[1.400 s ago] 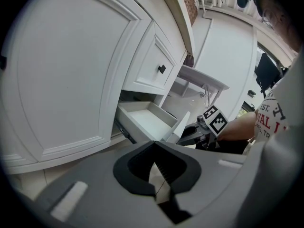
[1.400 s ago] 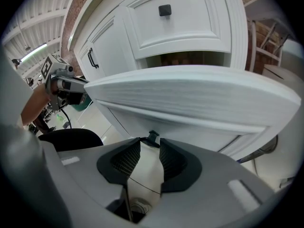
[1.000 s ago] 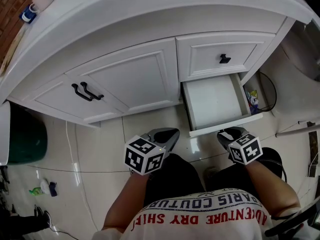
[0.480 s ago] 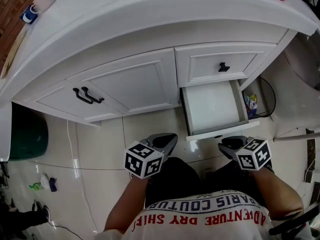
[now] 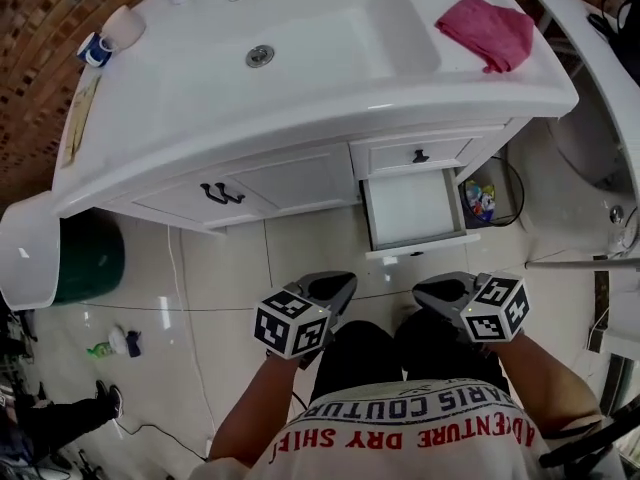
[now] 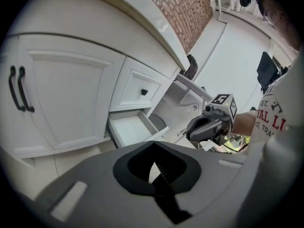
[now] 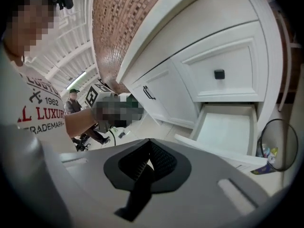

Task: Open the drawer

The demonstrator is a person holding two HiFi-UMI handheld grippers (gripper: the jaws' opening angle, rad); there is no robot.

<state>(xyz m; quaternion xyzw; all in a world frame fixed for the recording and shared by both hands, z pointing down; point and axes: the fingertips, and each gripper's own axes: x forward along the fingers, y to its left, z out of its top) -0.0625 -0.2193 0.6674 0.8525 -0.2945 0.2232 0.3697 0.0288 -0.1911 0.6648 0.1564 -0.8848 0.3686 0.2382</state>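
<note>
As seen from the head view, my shirt (image 5: pixel 400 433) carries red and dark print that reads upside down: "PARIS COUTUR", cut off at the fold, and below it "ADVENTURE DRY" with a further word I cannot read surely. From the right gripper view, the same shirt shows "1962", "LUXUR" and "RADEMARK", each cut by the edge. Both marker cubes bear black-and-white square patterns, not words.

Left gripper (image 5: pixel 340 284): jaws clenched together, tips meeting, nothing between them and touching nothing. Right gripper (image 5: pixel 428 290): jaws have just been closing and now stand pressed together, likewise empty and in contact with nothing. The two tools are held side by side above my lap, near each other but apart.

Drawer (image 5: pixel 412 208): the lower of two in the white vanity (image 5: pixel 290 178), it stands pulled out, ahead of and below the right gripper and well apart from both tools. Its white floor lies open to the right gripper view, straight beyond the closed tips. Just above it sits the upper drawer, closed, with a small black knob (image 5: pixel 421 155). Ahead of the left gripper are the cabinet doors with a pair of black handles (image 5: pixel 222 193). On the countertop beyond the right gripper lies a pink cloth (image 5: pixel 487 30), beside the basin (image 5: pixel 300 58).
</note>
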